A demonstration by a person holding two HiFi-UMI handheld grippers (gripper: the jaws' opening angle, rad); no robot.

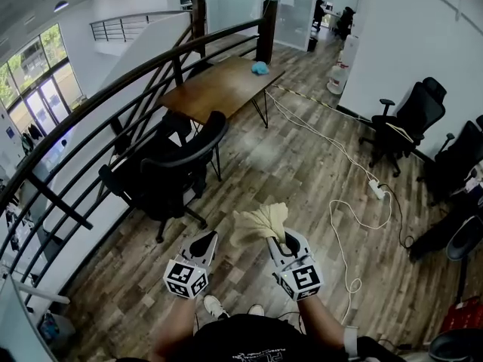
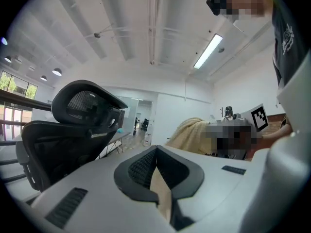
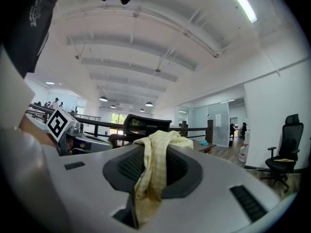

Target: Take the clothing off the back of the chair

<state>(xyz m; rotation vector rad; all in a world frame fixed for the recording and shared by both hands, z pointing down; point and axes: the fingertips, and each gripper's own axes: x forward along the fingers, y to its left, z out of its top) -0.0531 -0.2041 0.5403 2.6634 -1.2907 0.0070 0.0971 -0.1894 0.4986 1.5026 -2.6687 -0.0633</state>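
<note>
A pale yellow cloth point(image 1: 260, 223) is bunched between the jaws of my right gripper point(image 1: 287, 241), which is shut on it; in the right gripper view the cloth point(image 3: 153, 164) drapes over the pads and hangs down the middle. My left gripper point(image 1: 202, 242) hangs just left of it, jaws together with nothing held, and from the left gripper view the cloth point(image 2: 189, 135) shows off to the right. The black office chair point(image 1: 177, 168) stands ahead and to the left of both grippers, its back bare. That chair point(image 2: 73, 125) fills the left of the left gripper view.
A dark metal railing point(image 1: 113, 104) runs along the left behind the chair. A wooden table point(image 1: 219, 85) with a small blue thing point(image 1: 259, 68) stands farther ahead. A white cable point(image 1: 355, 210) snakes over the wood floor at right, near more black chairs point(image 1: 407, 123).
</note>
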